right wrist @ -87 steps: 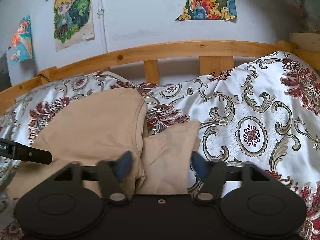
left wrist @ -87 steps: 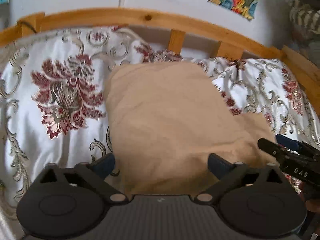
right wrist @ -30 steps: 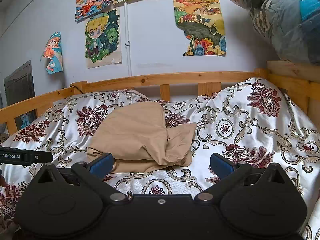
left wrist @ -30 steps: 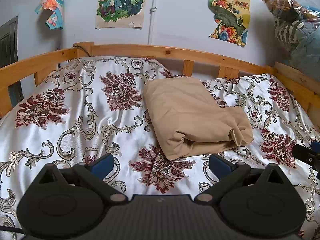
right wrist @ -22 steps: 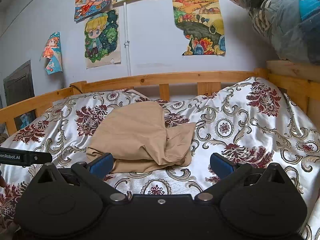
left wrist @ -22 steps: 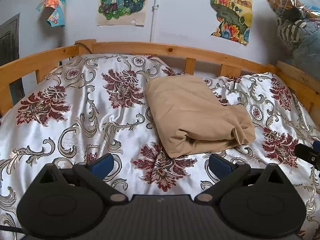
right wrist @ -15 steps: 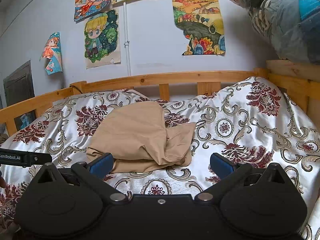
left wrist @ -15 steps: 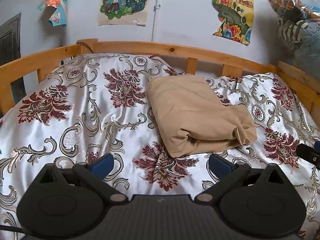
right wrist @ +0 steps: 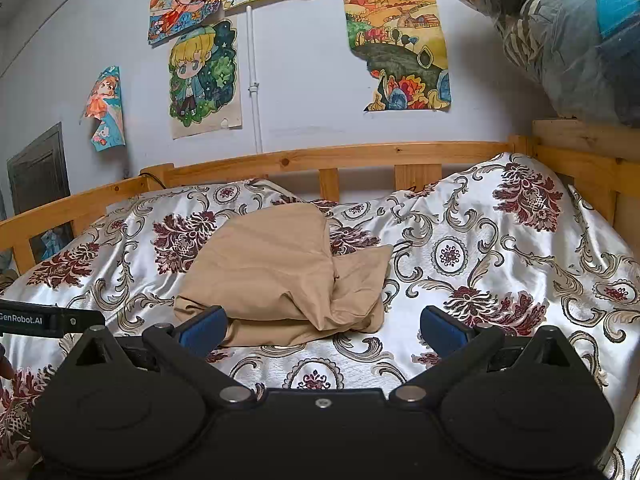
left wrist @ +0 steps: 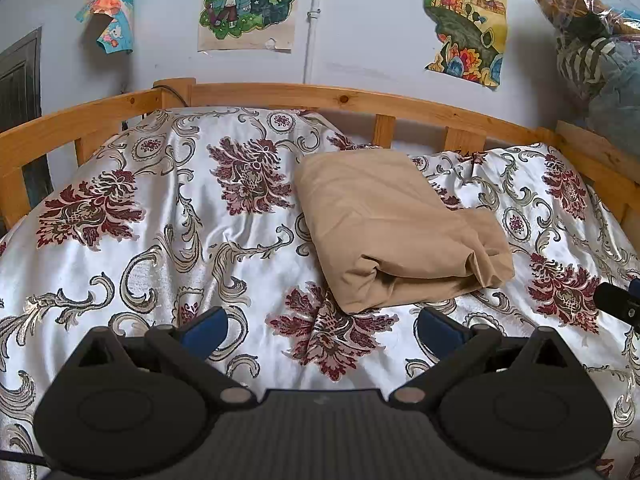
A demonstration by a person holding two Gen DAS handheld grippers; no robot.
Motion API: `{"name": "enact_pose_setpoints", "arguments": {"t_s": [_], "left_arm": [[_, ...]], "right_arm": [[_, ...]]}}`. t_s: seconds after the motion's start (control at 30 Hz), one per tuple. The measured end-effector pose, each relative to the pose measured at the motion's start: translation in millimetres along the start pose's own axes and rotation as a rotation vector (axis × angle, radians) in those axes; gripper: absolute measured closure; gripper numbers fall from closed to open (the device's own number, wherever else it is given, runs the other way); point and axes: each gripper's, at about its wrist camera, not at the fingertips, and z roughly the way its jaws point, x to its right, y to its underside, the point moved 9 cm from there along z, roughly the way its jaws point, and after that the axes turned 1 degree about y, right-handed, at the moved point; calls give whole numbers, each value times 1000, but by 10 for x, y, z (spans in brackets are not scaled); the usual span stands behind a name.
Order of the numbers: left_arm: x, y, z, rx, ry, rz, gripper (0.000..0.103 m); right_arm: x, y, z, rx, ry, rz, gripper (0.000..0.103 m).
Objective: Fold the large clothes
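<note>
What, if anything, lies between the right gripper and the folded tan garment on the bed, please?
Nothing visible does. The right gripper, jaws open, faces the tan garment directly; only bare patterned bedspread lies between them. The left gripper sits off to the side.

Floral bedspread [left wrist: 160, 240] bears folded tan garment [left wrist: 392, 232]

— What does the room look like?
— A pale wall [right wrist: 312, 120] with a thin white pipe [right wrist: 253, 80] running down it, and drawings taped up: a cartoon figure poster [right wrist: 204, 80], a landscape poster [right wrist: 400, 52], a small curling picture [right wrist: 105, 108] at left.
— Furniture?
— A bed with a wooden rail [left wrist: 320, 98] along the back and sides, covered by a shiny white bedspread [left wrist: 160, 240] with dark red flowers. A dark door [right wrist: 38, 168] at far left, clear plastic bags of fabric [right wrist: 576, 36] piled upper right. Soft daylight.
</note>
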Motion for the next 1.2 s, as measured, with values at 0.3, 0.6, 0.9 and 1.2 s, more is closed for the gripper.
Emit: {"name": "enact_pose_setpoints", "arguments": {"t_s": [0.3,0.6,0.9,1.2], "left_arm": [[-3,5,-2,0,0,1,0],[3,5,0,0,1,2,0],[7,4,-2,0,0,2,0],[-19,10,-1,-1,0,5,0]], "right_arm": [[-1,1,-1,0,0,1,1],[2,1,-1,0,0,2,1],[3,0,-1,-1,0,3,1],[8,4,-1,-2,2,7,1]]}}
